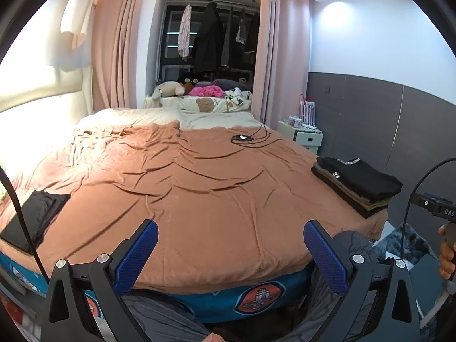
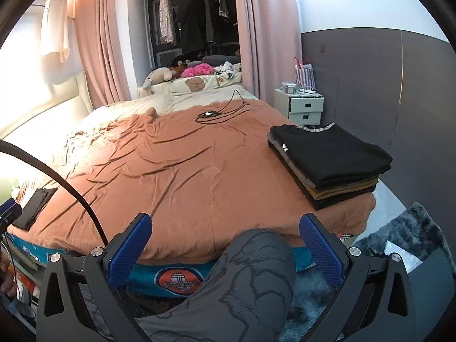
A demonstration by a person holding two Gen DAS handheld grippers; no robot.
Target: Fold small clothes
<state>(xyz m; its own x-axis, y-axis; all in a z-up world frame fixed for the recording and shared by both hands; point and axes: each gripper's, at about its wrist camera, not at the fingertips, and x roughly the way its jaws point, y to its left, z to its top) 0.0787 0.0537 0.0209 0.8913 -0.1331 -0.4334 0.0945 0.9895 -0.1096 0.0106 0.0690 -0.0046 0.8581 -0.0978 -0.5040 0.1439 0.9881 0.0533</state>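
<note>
Both the left gripper (image 1: 230, 253) and the right gripper (image 2: 225, 246) are built from black frames with silver screws and ribbed blue fingers (image 1: 138, 256). Black cables (image 1: 17, 208) are attached. Grey patterned trousers (image 2: 250, 279), seemingly pyjamas, are worn.

The white letters "DAS" stand on the black gripper body (image 1: 439, 208) at the right edge of the left wrist view; no other writing can be read.

Rust-orange blanket (image 2: 199, 176), black-topped folded stack (image 2: 330, 154) (tan layers beneath), blue-padded tongs (image 2: 225, 245).
</note>
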